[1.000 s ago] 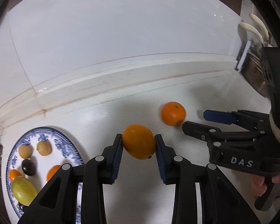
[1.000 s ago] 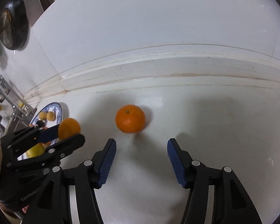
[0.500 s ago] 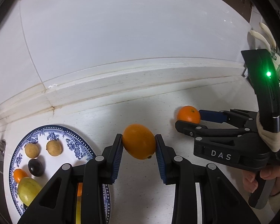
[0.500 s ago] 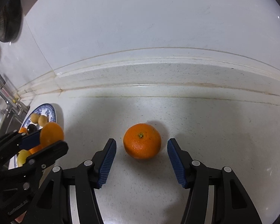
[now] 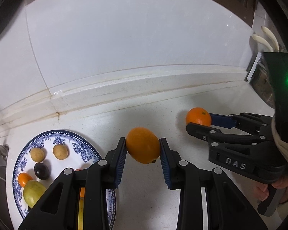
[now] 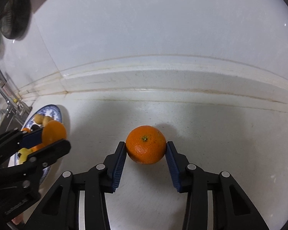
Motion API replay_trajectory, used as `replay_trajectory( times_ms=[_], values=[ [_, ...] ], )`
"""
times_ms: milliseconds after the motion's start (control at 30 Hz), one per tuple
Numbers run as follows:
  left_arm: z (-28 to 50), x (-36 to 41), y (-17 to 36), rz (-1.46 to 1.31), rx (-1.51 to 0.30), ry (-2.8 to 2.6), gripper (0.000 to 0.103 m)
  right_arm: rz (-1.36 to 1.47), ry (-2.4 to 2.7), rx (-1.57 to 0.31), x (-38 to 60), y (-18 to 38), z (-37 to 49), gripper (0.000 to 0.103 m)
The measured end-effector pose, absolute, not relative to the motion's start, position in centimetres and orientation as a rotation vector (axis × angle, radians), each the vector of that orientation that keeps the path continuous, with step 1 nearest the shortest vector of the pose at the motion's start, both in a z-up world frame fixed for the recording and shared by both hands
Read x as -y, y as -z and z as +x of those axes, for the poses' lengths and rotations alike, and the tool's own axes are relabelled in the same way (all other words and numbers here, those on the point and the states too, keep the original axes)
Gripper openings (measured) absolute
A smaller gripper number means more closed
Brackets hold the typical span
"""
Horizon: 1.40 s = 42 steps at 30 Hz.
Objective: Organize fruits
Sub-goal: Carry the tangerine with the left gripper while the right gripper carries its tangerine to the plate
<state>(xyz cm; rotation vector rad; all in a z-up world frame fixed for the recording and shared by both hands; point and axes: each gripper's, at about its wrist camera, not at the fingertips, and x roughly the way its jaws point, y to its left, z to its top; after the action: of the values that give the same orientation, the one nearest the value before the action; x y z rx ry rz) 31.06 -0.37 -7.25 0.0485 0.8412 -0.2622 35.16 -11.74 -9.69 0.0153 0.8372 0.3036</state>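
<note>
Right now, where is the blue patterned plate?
The blue patterned plate lies at the lower left of the left wrist view, on the white counter, left of the left tool holding an orange.

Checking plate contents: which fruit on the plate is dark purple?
The dark fruit mid-plate, below the two tan ones, above the green one.

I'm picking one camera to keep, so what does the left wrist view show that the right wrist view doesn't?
Only the left wrist view: the green fruit and dark fruit on the plate, plainly seen, and the hand on the right gripper.
Only the right wrist view: the round orange's stem end, and both pads pressing it as the right gripper's jaws have just been closing.
Both: the oval orange clamped in the left gripper, the plate, and the round orange on the counter.
</note>
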Motion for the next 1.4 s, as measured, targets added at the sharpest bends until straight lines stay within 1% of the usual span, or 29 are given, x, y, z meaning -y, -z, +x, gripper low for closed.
replay_trajectory(
  times_ms=[433,833,1100,1400],
  values=[
    [27.2,-2.5,4.2,-0.001,-0.754,0.257,0.033,-0.024,-0.326,-0.731,10.6,5.2,30.2,0.043],
    [23.5,-7.0,0.6,-0.031,-0.662,0.220,0.033,-0.049,-0.362,-0.629,7.4,1.2,25.7,0.043],
    [21.7,-10.5,-1.0,-0.027,-0.628,0.185,0.033,-0.048,-0.405,-0.595,4.0,-0.1,24.1,0.043],
    [20.7,-14.8,-0.7,-0.008,-0.633,0.136,0.033,-0.066,-0.444,-0.591,-0.4,-0.3,23.9,0.043]
  ],
)
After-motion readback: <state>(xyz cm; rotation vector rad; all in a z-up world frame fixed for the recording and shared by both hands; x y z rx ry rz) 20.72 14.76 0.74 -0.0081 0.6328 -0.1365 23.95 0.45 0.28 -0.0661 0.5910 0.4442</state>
